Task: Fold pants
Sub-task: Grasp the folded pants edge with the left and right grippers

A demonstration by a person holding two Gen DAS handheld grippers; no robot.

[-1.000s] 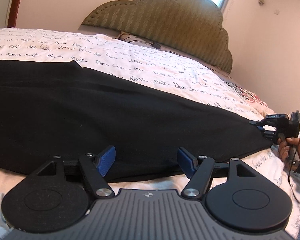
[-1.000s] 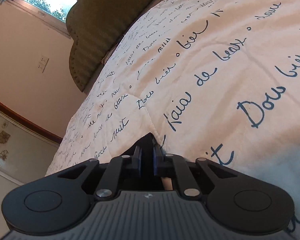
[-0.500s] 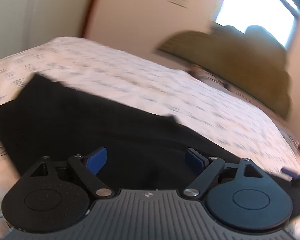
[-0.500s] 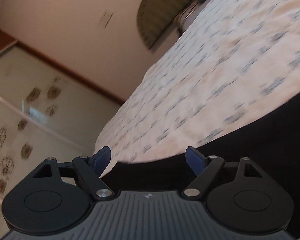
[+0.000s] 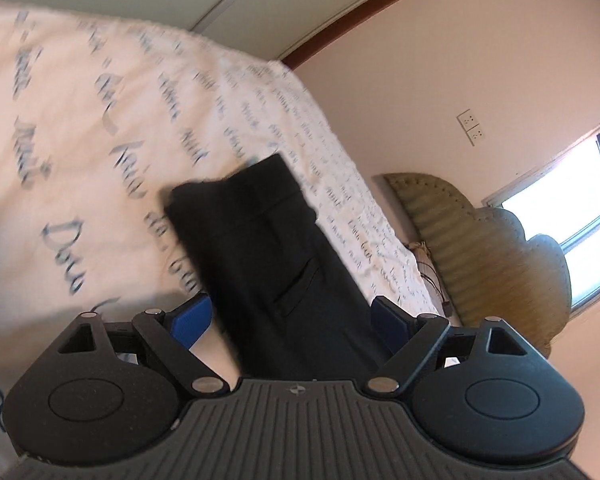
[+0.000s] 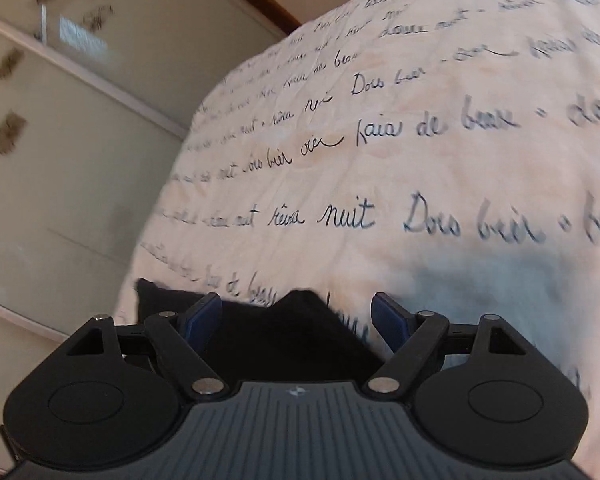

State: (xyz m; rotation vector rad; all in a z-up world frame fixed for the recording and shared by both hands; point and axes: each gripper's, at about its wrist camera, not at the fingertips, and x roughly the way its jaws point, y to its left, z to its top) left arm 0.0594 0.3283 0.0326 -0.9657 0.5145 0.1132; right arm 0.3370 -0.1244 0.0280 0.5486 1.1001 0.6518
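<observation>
Black pants (image 5: 268, 256) lie flat on the bed as a long narrow strip that runs away from my left gripper (image 5: 292, 316); a pocket slit shows on them. My left gripper is open, its blue pads either side of the strip, holding nothing. In the right wrist view a black end of the pants (image 6: 284, 340) lies just under my right gripper (image 6: 298, 316), which is open and empty. Most of the garment is hidden below the gripper body there.
The bed has a cream quilt with dark script writing (image 6: 420, 140). An olive padded headboard (image 5: 480, 248) and a bright window (image 5: 580, 224) stand at the right. A sliding wardrobe door (image 6: 68, 152) is to the left of the bed.
My right gripper was shut on the pants a second ago and is now open. Both grippers have swung round, so the views now look along the bed. The left gripper stayed open.
</observation>
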